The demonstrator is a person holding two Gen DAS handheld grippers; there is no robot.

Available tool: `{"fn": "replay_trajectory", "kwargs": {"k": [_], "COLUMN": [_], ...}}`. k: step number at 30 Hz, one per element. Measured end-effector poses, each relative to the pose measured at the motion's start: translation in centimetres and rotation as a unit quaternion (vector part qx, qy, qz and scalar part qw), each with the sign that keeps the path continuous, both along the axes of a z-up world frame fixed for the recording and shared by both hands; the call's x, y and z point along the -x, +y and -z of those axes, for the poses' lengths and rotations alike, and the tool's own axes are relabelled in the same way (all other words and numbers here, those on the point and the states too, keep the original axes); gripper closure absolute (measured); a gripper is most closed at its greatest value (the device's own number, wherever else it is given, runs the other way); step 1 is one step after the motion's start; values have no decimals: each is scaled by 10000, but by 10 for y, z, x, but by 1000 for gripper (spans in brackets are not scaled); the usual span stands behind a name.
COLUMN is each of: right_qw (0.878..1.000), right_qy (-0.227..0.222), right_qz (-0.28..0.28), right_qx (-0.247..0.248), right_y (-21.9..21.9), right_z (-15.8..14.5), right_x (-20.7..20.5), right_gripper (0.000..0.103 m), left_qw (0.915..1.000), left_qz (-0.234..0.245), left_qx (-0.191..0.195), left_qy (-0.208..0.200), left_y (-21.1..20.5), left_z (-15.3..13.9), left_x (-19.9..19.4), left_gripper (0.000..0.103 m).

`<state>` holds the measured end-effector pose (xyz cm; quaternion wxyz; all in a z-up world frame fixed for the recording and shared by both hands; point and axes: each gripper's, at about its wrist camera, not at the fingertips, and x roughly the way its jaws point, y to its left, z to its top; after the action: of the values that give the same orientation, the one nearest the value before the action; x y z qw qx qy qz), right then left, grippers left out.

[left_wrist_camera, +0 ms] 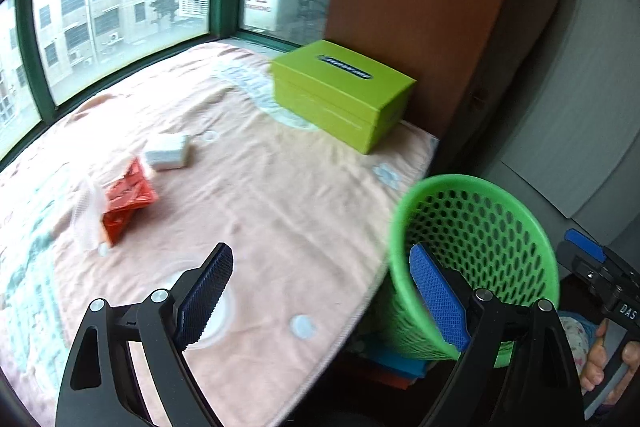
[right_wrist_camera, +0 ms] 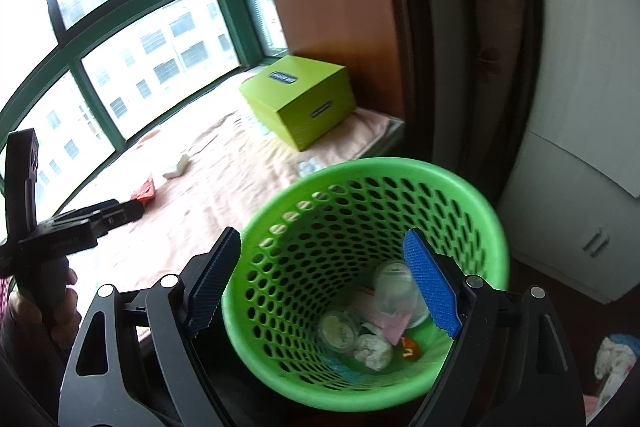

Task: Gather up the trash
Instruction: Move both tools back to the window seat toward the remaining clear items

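A green mesh wastebasket (left_wrist_camera: 480,227) stands just off the right edge of a pink blanket (left_wrist_camera: 260,187). In the right wrist view the basket (right_wrist_camera: 472,203) holds several bits of trash: a crumpled tissue (right_wrist_camera: 374,351), round lids, a pink paper. On the blanket lie a red wrapper (left_wrist_camera: 128,199), a white mesh sleeve (left_wrist_camera: 86,215) and a white tissue pack (left_wrist_camera: 168,151). My left gripper (left_wrist_camera: 320,291) is open and empty, low over the blanket's near right edge. My right gripper (right_wrist_camera: 320,279) is open and empty above the basket's mouth.
A lime-green tissue box (left_wrist_camera: 340,93) sits at the blanket's far right corner against a brown wooden panel (left_wrist_camera: 420,7). Green-framed windows (left_wrist_camera: 120,7) run along the far side. A white cabinet (right_wrist_camera: 568,219) stands right of the basket.
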<state>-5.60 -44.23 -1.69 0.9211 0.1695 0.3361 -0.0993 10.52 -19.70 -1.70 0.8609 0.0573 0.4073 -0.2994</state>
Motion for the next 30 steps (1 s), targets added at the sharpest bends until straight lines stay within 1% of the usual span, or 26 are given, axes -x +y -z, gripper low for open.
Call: {"fn": "replay_trajectory", "kwargs": {"k": [4, 8, 12, 16, 18, 22, 25, 28, 30], "right_qw": [9997, 9986, 9967, 9943, 9928, 9899, 9877, 9864, 9857], "right_qy": [7, 35, 63, 116, 149, 250, 331, 405, 464], "right_qz": [-239, -537, -806, -1056, -1184, -1398, -1526, -1594, -1619], "right_qx": [-22, -4, -11, -28, -7, 11, -17, -47, -83], "right_y": [18, 39, 62, 83, 93, 113, 125, 134, 139], "right_z": [0, 0, 1, 3, 4, 8, 14, 19, 23], "right_x": [-14, -31, -49, -66, -74, -89, -100, -109, -115], "right_gripper": [20, 20, 19, 19, 19, 19, 19, 19, 19], "left_qw": [9994, 9976, 9952, 9937, 9939, 9939, 9946, 9948, 9957], "left_qz": [-332, -617, -928, -1069, -1039, -912, -784, -686, -566], "left_qx": [-70, -231, -281, -332, -382, -614, -662, -731, -700], "left_qy": [-67, -192, -144, -86, -12, 4, 123, 159, 225], "left_y": [33, 66, 104, 138, 151, 166, 172, 174, 176], "left_z": [-1, 2, 9, 19, 26, 41, 52, 61, 66], "left_x": [-19, -38, -63, -85, -96, -112, -128, -142, -151], "left_gripper": [16, 16, 16, 16, 16, 16, 16, 16, 16]}}
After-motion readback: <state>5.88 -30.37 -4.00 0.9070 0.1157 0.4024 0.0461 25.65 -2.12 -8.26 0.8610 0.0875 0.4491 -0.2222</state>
